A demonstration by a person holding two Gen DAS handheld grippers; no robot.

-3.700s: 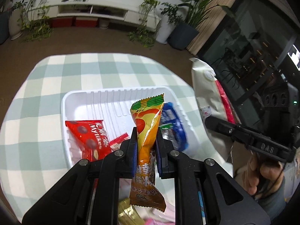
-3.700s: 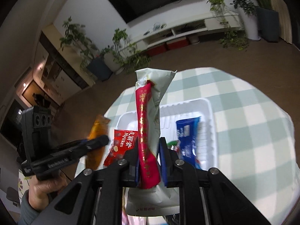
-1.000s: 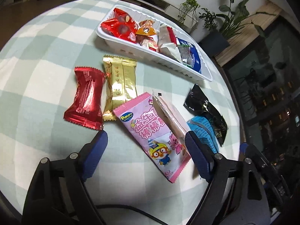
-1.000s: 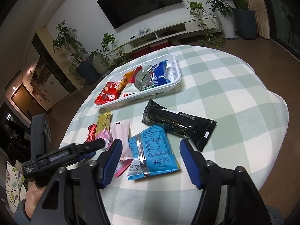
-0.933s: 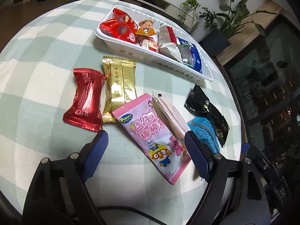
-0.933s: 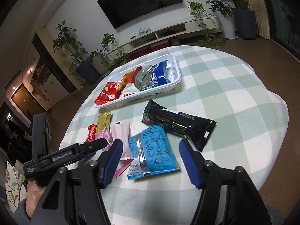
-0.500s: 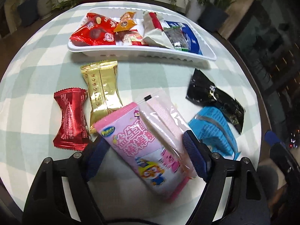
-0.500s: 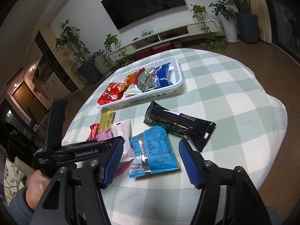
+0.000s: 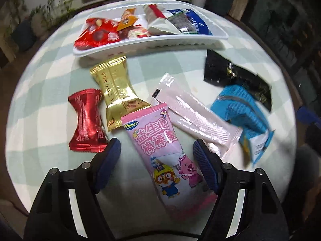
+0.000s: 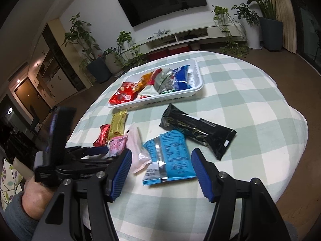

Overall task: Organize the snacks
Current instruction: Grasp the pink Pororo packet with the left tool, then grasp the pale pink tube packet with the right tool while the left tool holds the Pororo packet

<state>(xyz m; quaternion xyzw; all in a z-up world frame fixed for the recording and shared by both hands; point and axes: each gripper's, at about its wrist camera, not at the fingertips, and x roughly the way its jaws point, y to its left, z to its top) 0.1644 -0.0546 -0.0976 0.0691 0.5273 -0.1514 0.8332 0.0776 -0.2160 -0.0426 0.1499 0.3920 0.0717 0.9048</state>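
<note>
A white tray (image 9: 152, 46) holding several snacks sits at the far side of the checked table; it also shows in the right wrist view (image 10: 197, 88). Loose on the cloth lie a red candy (image 9: 86, 120), a gold bar (image 9: 116, 88), a pink cartoon pouch (image 9: 160, 144), a pale pink sachet (image 9: 196, 118), a blue packet (image 9: 244, 112) and a black bar (image 9: 236, 80). My left gripper (image 9: 156, 150) is open, its jaws on either side of the pink pouch. My right gripper (image 10: 160, 160) is open over the blue packet (image 10: 168, 154), next to the black bar (image 10: 198, 130).
The round table's cloth (image 10: 250, 100) drops off at the right and near edges. The left gripper's body and the hand holding it (image 10: 52, 154) sit close to my right gripper's left finger. Plants and a TV unit stand far behind.
Both snacks held 3.7 s ago now lie in the tray. In the last second my left gripper has swung and moved in over the pink pouch. My right gripper has edged toward the blue packet.
</note>
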